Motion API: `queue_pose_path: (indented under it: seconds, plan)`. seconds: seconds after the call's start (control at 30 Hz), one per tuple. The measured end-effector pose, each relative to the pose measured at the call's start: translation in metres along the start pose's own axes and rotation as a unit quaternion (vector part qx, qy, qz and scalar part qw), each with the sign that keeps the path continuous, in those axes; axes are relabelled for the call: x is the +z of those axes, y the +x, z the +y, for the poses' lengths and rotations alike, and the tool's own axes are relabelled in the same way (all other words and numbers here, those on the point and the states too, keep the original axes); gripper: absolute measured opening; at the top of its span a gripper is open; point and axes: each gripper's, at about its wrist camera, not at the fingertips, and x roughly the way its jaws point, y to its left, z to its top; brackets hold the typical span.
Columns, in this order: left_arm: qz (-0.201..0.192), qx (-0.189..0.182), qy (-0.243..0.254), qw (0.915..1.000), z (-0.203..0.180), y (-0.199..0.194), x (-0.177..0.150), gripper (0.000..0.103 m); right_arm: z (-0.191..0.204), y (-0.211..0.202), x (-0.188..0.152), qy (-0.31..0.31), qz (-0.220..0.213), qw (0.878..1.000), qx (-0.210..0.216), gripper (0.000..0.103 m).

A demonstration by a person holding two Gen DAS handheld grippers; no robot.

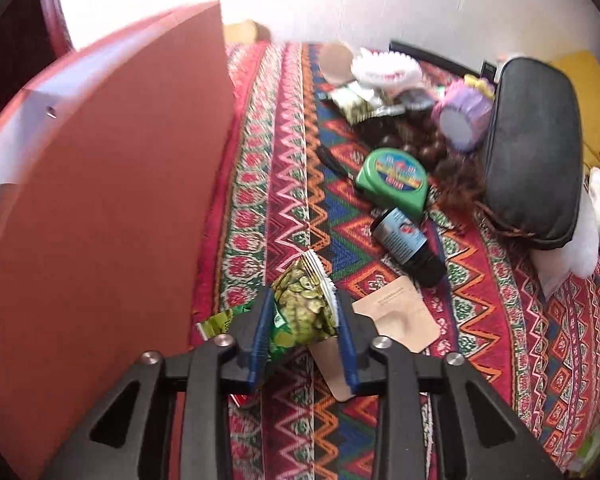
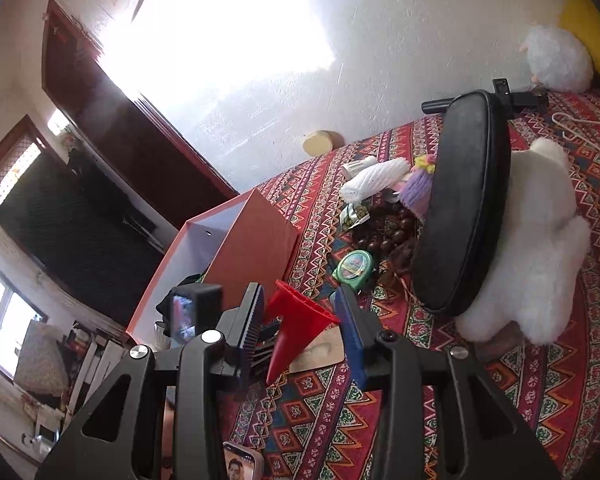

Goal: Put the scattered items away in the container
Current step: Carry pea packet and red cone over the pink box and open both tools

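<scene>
Gripping a green snack packet [image 1: 304,304], left gripper [image 1: 303,320] jaws pinch it at lower centre, beside the orange box [image 1: 108,200] filling frame left. Right gripper [image 2: 300,320] jaws clamp a red cone [image 2: 296,320], lower centre, w/ box at centre-left.

My bedspread [image 1: 480,320] is loud: red with orange, blue and green zigzag bands and little flower rows. The box [image 1: 112,208] is terracotta orange outside, white inside. My left hand-held gripper [image 1: 304,320], black with blue pads, has a green leaf-print packet [image 1: 304,304]. The right one [image 2: 300,320] has a bright red cone [image 2: 296,320]. Also a green tape measure [image 1: 394,182], black pouch [image 1: 534,152], fluffy white toy [image 2: 532,240].
</scene>
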Motion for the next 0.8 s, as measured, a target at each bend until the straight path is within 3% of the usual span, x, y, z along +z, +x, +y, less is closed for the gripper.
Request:
queue_pose_path:
  seconds: [0.17,0.4,0.47,0.6,0.8]
  plan:
    - [-0.052,-0.020,0.013,0.9984,-0.014,-0.046,0.001,0.018,0.007,0.005,-0.002,-0.005,0.004,1.000,-0.004,0.036]
    - [-0.137,-0.075,-0.002,0.9878,-0.006,-0.124,0.015,0.018,0.038,0.005,-0.004,-0.029,-0.002,1.000,-0.004,0.036]
    - [-0.172,-0.085,-0.017,0.9813,0.012,-0.157,0.018,0.018,0.054,0.006,-0.006,-0.044,-0.003,0.999,-0.002,0.036]
    - [-0.236,-0.060,-0.047,0.9687,0.065,-0.209,0.018,0.018,0.094,0.016,-0.005,-0.075,0.000,0.997,0.009,0.036]
    - [-0.226,-0.089,-0.143,0.9596,0.182,-0.204,0.017,0.018,0.175,0.066,-0.002,-0.138,0.018,0.990,0.020,0.036]
